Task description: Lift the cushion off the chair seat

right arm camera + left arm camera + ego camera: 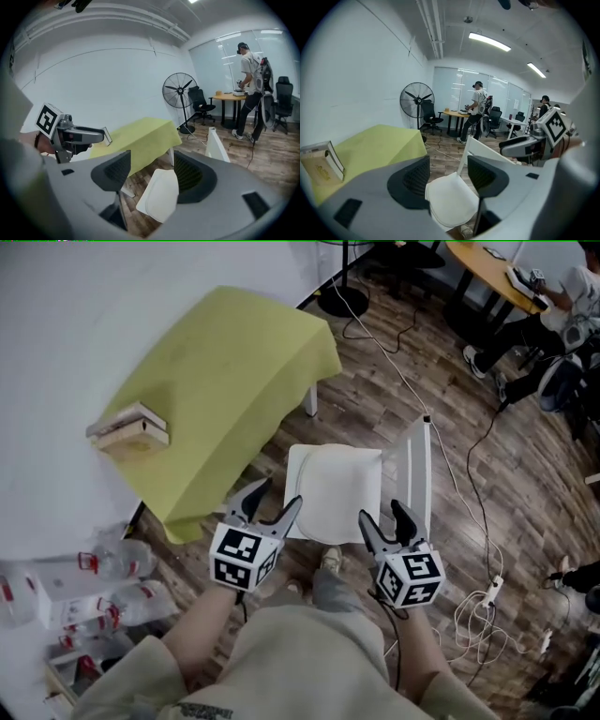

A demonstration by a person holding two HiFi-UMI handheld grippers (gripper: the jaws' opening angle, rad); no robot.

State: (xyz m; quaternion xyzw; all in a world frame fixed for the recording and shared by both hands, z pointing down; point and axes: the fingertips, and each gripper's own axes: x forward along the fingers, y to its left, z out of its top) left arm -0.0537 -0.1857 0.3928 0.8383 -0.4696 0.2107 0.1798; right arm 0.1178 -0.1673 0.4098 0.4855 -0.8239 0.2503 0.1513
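The cushion [335, 488] hides most of my chair [413, 457] seat. Bottles [117, 561] at my near left are cut off by the edge.

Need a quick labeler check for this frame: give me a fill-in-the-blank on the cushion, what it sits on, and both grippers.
1. The white cushion lies on the seat of a white ____.
2. The jaws of the left gripper and the right gripper stand ____, with nothing held between them.
3. The cloth draped near the cushion is ____ in colour.

Missing words: chair; open; yellow-green.
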